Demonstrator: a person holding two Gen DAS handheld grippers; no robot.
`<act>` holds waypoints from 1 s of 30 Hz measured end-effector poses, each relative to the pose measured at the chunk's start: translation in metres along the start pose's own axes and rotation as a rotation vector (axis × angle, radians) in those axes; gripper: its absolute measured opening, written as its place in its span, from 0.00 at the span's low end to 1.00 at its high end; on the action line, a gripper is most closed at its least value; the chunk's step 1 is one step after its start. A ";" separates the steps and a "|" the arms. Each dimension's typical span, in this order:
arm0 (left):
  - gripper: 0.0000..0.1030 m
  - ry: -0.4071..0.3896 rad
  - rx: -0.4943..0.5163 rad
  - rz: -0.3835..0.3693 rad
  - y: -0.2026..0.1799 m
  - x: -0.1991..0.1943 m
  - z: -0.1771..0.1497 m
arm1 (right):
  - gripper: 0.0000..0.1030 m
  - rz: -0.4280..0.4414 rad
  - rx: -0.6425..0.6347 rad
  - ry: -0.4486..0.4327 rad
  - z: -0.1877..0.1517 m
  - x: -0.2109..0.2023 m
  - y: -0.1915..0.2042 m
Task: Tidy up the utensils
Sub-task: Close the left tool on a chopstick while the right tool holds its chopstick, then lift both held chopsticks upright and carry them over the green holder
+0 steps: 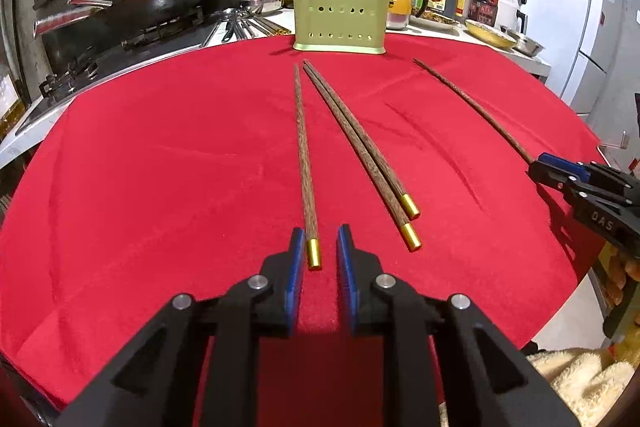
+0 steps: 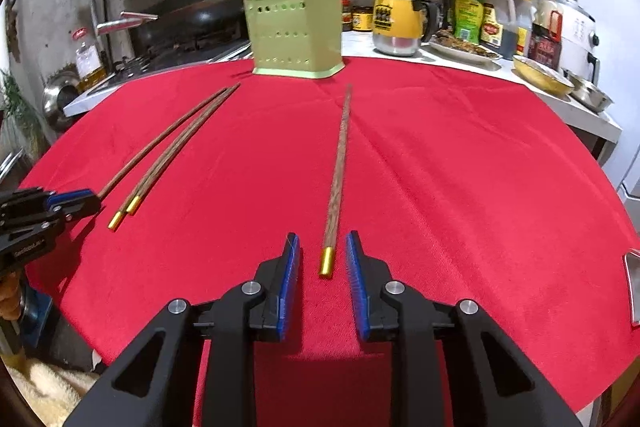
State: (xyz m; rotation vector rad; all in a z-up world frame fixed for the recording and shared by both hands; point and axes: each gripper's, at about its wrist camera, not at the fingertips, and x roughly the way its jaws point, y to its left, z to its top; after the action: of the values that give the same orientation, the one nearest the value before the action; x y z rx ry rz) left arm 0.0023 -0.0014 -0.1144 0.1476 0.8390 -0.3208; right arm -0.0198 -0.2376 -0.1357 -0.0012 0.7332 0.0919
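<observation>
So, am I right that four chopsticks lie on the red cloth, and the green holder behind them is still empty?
Not quite: the green holder is not empty. The right wrist view shows chopsticks already standing in it, two leaning at one end and three upright at the other. The rest holds: four chopsticks lie on the red cloth.

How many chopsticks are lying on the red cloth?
4. One lies with its gold tip between the left gripper's fingers, a touching pair beside it, and one lies between the right gripper's fingers. More stand in the green holder.
</observation>
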 end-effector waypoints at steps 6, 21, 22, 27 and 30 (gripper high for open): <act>0.17 0.016 -0.040 0.018 -0.003 0.000 0.002 | 0.08 -0.015 0.000 -0.017 -0.001 0.001 -0.001; 0.06 -0.027 -0.095 0.025 0.010 0.009 0.012 | 0.07 0.001 0.028 -0.061 -0.004 0.001 -0.003; 0.06 -0.038 -0.101 0.023 0.011 0.006 0.013 | 0.07 0.010 0.035 -0.061 -0.003 0.000 -0.004; 0.06 -0.191 -0.089 0.028 0.018 -0.036 0.030 | 0.07 0.009 0.038 -0.144 0.017 -0.031 -0.008; 0.06 -0.278 -0.080 0.036 0.020 -0.062 0.044 | 0.07 0.007 0.030 -0.211 0.035 -0.053 -0.008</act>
State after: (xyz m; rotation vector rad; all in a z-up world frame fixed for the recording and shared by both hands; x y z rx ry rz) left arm 0.0015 0.0201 -0.0387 0.0414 0.5718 -0.2659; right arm -0.0350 -0.2493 -0.0741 0.0397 0.5239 0.0864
